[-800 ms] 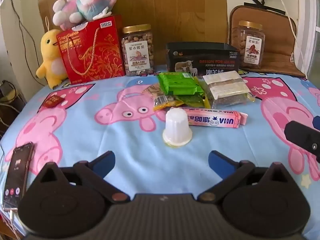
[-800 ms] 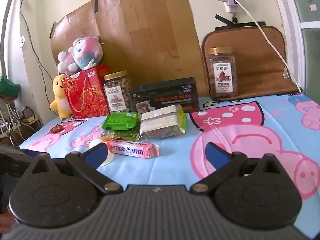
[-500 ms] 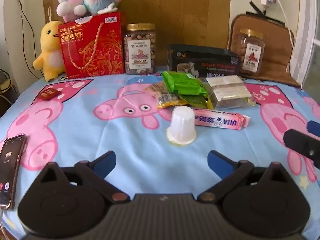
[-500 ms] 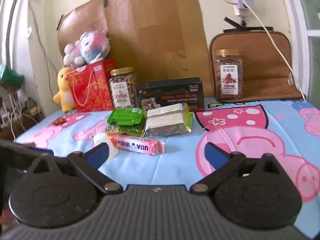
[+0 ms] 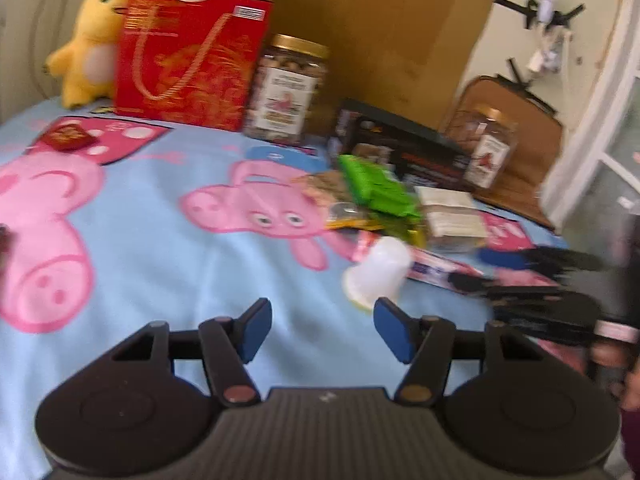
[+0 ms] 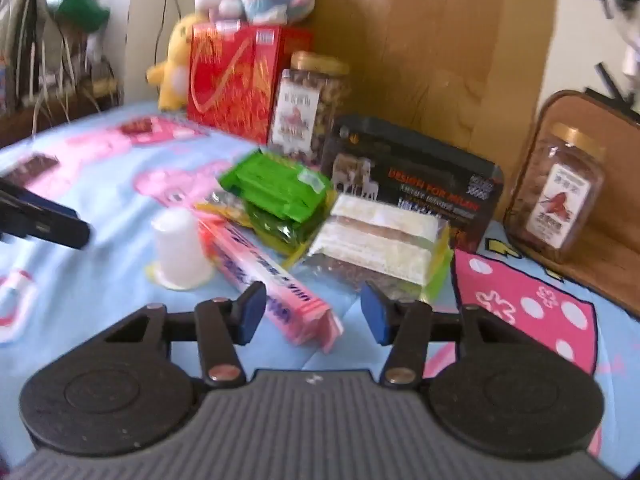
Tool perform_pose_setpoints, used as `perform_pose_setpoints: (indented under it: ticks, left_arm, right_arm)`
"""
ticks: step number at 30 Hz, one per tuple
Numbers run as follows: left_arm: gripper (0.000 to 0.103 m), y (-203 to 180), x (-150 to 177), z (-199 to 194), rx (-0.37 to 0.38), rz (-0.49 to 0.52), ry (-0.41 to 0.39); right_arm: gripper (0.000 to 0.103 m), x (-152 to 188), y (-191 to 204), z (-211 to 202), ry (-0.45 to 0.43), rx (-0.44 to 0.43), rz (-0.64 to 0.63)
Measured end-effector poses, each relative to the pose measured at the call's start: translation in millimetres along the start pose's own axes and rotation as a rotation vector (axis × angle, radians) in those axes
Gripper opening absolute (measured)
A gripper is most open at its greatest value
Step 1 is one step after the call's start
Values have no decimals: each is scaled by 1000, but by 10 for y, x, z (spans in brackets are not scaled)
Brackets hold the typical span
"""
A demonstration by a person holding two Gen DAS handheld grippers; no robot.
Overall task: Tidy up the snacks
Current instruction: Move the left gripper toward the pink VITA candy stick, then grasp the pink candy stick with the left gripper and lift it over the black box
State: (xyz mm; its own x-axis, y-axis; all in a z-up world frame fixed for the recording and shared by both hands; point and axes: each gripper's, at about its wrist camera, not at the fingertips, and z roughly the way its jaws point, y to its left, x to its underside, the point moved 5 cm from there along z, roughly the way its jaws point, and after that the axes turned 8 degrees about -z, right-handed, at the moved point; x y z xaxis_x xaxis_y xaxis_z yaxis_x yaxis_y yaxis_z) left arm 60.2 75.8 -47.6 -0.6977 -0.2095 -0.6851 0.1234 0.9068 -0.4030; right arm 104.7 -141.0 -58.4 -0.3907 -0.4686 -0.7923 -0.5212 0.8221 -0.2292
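My worry from here is a crowded approach: both tools are closing in on the same small heap of snacks, and the pictures are smeared with motion. If I push my right gripper (image 6: 312, 314) straight ahead, its left finger could ride over the end of the pink candy box (image 6: 272, 280) and shove it into the white jelly cup (image 6: 180, 250), which stands upside down on its rim just left of the box and looks light enough to tip or skid on the soft blue cartoon blanket (image 5: 180, 280). The clear wafer pack (image 6: 380, 240), ahead and slightly right of my right fingers, leans against the green packet (image 6: 280, 188) — nudge one and the pile slides.

On the other side, my left gripper (image 5: 322, 330) has the cup just ahead and right of its right finger (image 5: 394, 330), not between the fingers; closing now would catch nothing, or clip the rim and knock the cup over. The right tool's dark arm shows across the left wrist view at the far right, so the two could also collide.

Both pairs of jaws stand roughly half apart and hold nothing. The end of the pink box lies in the right gripper's gap, but I cannot tell whether the left finger touches it.
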Motion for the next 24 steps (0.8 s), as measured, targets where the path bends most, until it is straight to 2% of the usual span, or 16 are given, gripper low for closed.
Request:
perform_pose_setpoints:
  ticks: [1,2,3,5,9,12,13,14,16,18,19,20,21,23,24]
  left_arm:
    - [52,-53,9,13,21,18,9]
    - [50,-99,20,24,38,30,19]
    - [49,-149,34,34,60,36,32]
    - [46,-284,65,66,135,43,69]
    - [45,-681,158,249,251,86,164]
    - [48,-968,251,485,306,79,251]
    - [53,-1065,275,562,321,72,273]
    - [60,-1140,284,644,319,59,291]
    - [62,-1211,280,761,302,28,309]
    - [62,-1256,287,872,298,-8,336]
    - [62,-1255,303,919,289,-32,349]
    - [60,-1268,304,900,293,-45,336]
    - [58,-1280,297,913,285,-42,335]
    - [45,-1244,294,849,253,-29,308]
    - [45,-1230,277,804,253,-23,292]
  right_arm:
    - [52,16,-15,89,28,-49,20]
    - [41,60,-28,128,43,-106,61]
    - [37,85,-43,89,36,-134,95]
    - [30,158,-48,-96,43,-125,105]
    - [29,567,-110,-637,62,-55,179]
    - [35,777,-133,-891,56,-34,266]
    - [48,814,-102,-945,46,-41,275]
    - [59,809,-74,-949,38,-42,262]
    - [69,783,-4,-931,22,-5,191]
    - [69,712,-1,-852,8,12,131]
    - [59,706,9,-801,11,-9,122]
    - [34,715,8,-736,26,-42,133]
    - [27,713,1,-735,5,-79,169]
    - [25,686,-5,-733,-8,-116,238]
    - [25,665,-13,-744,-25,-119,260]
